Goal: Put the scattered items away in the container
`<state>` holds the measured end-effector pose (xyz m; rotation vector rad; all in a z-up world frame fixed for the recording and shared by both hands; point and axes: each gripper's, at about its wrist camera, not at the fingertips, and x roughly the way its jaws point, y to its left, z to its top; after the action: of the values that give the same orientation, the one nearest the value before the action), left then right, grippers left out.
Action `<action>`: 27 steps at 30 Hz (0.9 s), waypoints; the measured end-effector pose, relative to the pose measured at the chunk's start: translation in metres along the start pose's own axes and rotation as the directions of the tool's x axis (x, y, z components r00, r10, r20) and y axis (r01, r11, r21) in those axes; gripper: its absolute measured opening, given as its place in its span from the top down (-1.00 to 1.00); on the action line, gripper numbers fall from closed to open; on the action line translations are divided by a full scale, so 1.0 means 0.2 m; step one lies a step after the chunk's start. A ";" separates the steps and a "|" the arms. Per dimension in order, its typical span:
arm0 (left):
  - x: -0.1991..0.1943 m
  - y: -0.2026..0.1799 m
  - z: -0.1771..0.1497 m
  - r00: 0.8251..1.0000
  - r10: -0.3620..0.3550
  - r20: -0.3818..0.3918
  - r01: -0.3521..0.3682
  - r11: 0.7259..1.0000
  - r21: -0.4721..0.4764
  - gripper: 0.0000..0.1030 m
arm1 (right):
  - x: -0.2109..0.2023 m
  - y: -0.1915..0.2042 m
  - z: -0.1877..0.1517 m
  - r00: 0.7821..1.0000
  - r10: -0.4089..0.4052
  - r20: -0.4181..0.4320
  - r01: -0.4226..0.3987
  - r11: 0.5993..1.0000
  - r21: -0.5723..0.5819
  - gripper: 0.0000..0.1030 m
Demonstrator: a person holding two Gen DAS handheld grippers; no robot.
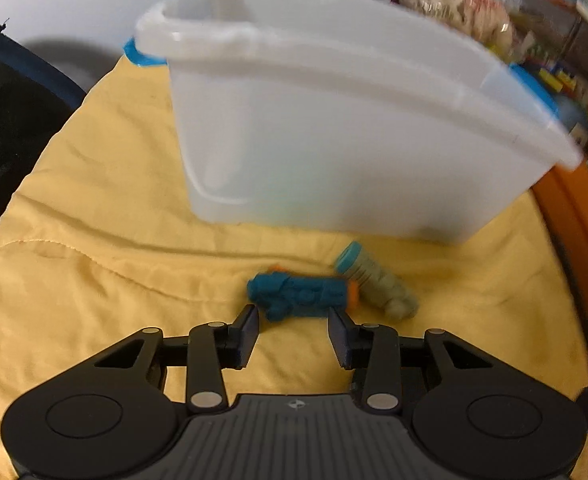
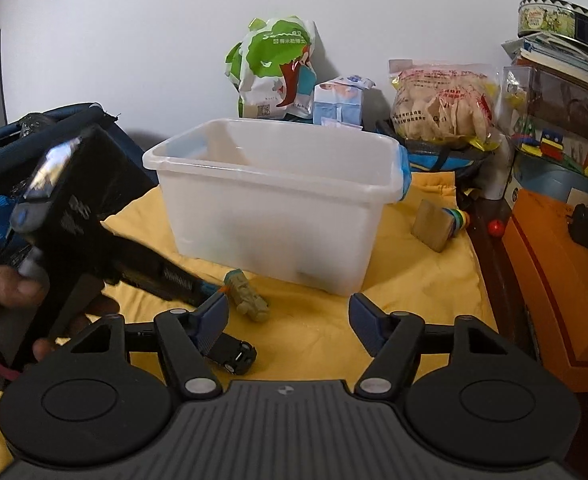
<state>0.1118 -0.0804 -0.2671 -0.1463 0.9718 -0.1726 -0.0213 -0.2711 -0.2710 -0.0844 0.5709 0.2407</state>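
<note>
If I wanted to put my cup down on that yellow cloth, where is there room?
There is bare cloth between the plastic bin and the right gripper, and left of the bin. It is crowded by the blue toy, green toy, black car and wooden block.

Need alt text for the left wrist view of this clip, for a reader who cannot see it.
The open left gripper hovers just short of a blue toy lying on a yellow cloth, its fingers apart on either side. A grey-green toy figure lies beside the blue one, and a translucent plastic bin stands behind both. The picture is motion-blurred.
</note>
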 end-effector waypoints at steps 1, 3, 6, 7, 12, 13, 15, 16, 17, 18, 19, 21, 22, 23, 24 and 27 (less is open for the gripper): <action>-0.03 -0.01 0.00 1.000 -0.002 0.027 0.002 1.000 0.025 0.14 | 0.00 -0.01 0.00 1.000 0.000 -0.001 0.000 1.000 0.004 -0.34; -0.09 -0.06 -0.02 0.993 0.041 0.113 -0.058 0.986 0.154 0.08 | 0.00 -0.02 -0.01 1.000 -0.001 -0.002 0.001 1.000 0.013 -0.34; -0.14 -0.14 -0.07 0.973 0.033 0.229 -0.131 0.895 0.426 -0.21 | 0.00 -0.05 -0.01 1.000 -0.001 -0.003 0.001 1.000 0.028 -0.34; -0.13 -0.16 -0.08 0.972 0.026 0.235 -0.144 0.853 0.502 -0.23 | 0.00 -0.06 -0.01 1.000 0.000 -0.001 0.000 0.999 0.035 -0.34; -0.07 -0.14 -0.07 0.994 -0.069 0.086 -0.007 0.740 0.672 -0.23 | 0.00 -0.09 -0.02 1.000 0.000 -0.007 0.000 0.998 0.068 -0.35; -0.05 -0.14 -0.06 0.994 -0.078 0.071 0.009 0.732 0.681 -0.23 | 0.01 -0.10 -0.03 1.000 0.003 -0.012 -0.002 0.997 0.073 -0.34; 0.01 -0.13 -0.04 0.996 -0.078 0.031 0.037 0.742 0.669 -0.18 | 0.02 -0.09 -0.04 1.000 0.001 -0.019 0.000 0.998 0.068 -0.34; 0.04 -0.11 -0.03 0.997 -0.080 0.001 0.060 0.754 0.654 -0.11 | 0.02 -0.09 -0.05 1.000 0.001 -0.022 0.000 0.998 0.069 -0.34; 0.06 -0.09 -0.02 0.996 -0.081 -0.023 0.077 0.763 0.642 -0.11 | 0.02 -0.09 -0.05 1.000 0.004 -0.026 -0.002 0.997 0.072 -0.34; 0.07 -0.08 -0.02 0.996 -0.084 -0.031 0.084 0.763 0.641 -0.11 | 0.02 -0.09 -0.05 1.000 0.004 -0.027 -0.002 0.997 0.073 -0.34; 0.08 -0.07 -0.01 0.996 -0.085 -0.036 0.088 0.760 0.644 -0.09 | 0.02 -0.08 -0.05 1.000 0.003 -0.027 -0.001 0.997 0.072 -0.34; 0.10 -0.08 -0.01 0.994 -0.091 -0.054 0.104 0.756 0.646 -0.08 | 0.02 -0.08 -0.05 1.000 0.002 -0.026 0.000 0.997 0.074 -0.34; 0.11 -0.07 -0.01 0.994 -0.095 -0.060 0.111 0.755 0.646 -0.06 | 0.02 -0.08 -0.05 1.000 0.001 -0.027 0.001 0.997 0.076 -0.34; 0.12 -0.07 -0.01 0.993 -0.098 -0.065 0.117 0.756 0.644 -0.05 | 0.02 -0.08 -0.05 1.000 0.000 -0.029 0.002 0.997 0.076 -0.34; 0.12 -0.06 -0.01 0.992 -0.102 -0.067 0.121 0.760 0.639 -0.04 | 0.03 -0.08 -0.05 1.000 -0.001 -0.030 0.003 0.997 0.077 -0.34; 0.10 -0.06 -0.02 0.991 -0.114 -0.072 0.134 0.768 0.626 0.05 | 0.03 -0.07 -0.05 0.999 0.002 -0.032 0.000 0.997 0.078 -0.34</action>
<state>0.1186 -0.0968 -0.2828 0.4187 0.8866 -0.6186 -0.0175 -0.2843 -0.2830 -0.0121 0.6112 0.2180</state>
